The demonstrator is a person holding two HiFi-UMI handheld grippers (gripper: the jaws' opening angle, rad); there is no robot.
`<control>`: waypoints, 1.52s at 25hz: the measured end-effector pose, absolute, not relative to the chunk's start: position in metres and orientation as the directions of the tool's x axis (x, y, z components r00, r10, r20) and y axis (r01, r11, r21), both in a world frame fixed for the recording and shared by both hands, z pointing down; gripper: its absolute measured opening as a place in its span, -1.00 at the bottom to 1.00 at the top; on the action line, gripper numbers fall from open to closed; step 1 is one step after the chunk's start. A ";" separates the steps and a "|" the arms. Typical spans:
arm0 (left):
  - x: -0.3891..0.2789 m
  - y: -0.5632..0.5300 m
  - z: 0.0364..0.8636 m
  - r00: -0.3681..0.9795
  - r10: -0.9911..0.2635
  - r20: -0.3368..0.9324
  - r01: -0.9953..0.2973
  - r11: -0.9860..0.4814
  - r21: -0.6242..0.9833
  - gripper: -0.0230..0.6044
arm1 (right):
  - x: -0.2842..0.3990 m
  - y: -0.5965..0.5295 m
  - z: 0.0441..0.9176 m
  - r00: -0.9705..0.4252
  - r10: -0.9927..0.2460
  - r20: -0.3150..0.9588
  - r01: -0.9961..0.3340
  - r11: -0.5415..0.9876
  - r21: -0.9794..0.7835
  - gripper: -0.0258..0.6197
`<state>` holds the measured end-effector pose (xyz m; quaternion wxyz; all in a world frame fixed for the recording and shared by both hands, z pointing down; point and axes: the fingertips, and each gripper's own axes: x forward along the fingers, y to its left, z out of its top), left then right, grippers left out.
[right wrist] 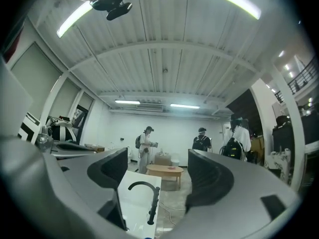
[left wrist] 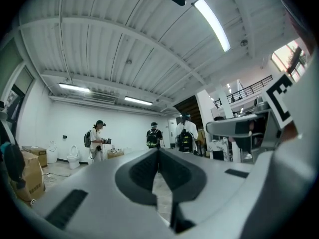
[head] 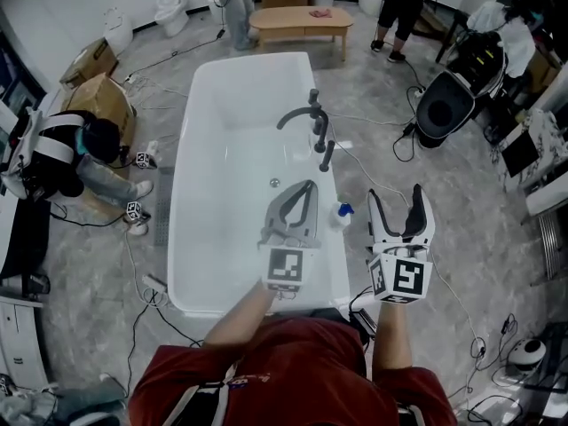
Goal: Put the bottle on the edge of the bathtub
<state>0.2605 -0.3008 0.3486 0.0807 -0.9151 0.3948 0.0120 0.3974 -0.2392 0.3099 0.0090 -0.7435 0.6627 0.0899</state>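
Note:
The white bathtub [head: 206, 105] fills the middle of the head view, and it also shows between the right jaws as the tub [right wrist: 134, 198]. A black faucet [head: 312, 121] stands on its right rim, seen again as the faucet [right wrist: 149, 200]. A small white bottle with a blue cap [head: 342, 211] stands on the right rim, near the front. My left gripper [head: 309, 186] hovers over the tub just left of the bottle, its jaws shut with nothing in them [left wrist: 158, 152]. My right gripper [head: 395, 193] is open and empty, just right of the bottle over the floor.
A person [head: 80, 162] crouches left of the tub beside cardboard boxes [head: 102, 96]. A wooden table [head: 300, 20] and standing people are beyond the tub's far end. Cables [head: 399, 140] run over the floor on the right, near a black round device [head: 444, 105].

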 end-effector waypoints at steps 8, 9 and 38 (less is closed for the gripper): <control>0.260 -0.304 0.329 0.693 -0.713 -0.102 -0.720 -0.681 -0.132 -0.88 | 0.388 -0.237 0.284 0.111 -0.982 -0.150 -0.980 -0.133 0.147 0.25; 0.260 -0.303 0.328 0.695 -0.712 -0.104 -0.719 -0.682 -0.132 -0.88 | 0.388 -0.236 0.286 0.114 -0.982 -0.148 -0.979 -0.137 0.152 0.25; 0.268 -0.282 0.321 0.725 -0.678 -0.120 -0.688 -0.715 -0.124 -0.88 | 0.379 -0.226 0.301 0.106 -0.985 -0.138 -0.984 -0.124 0.127 -0.66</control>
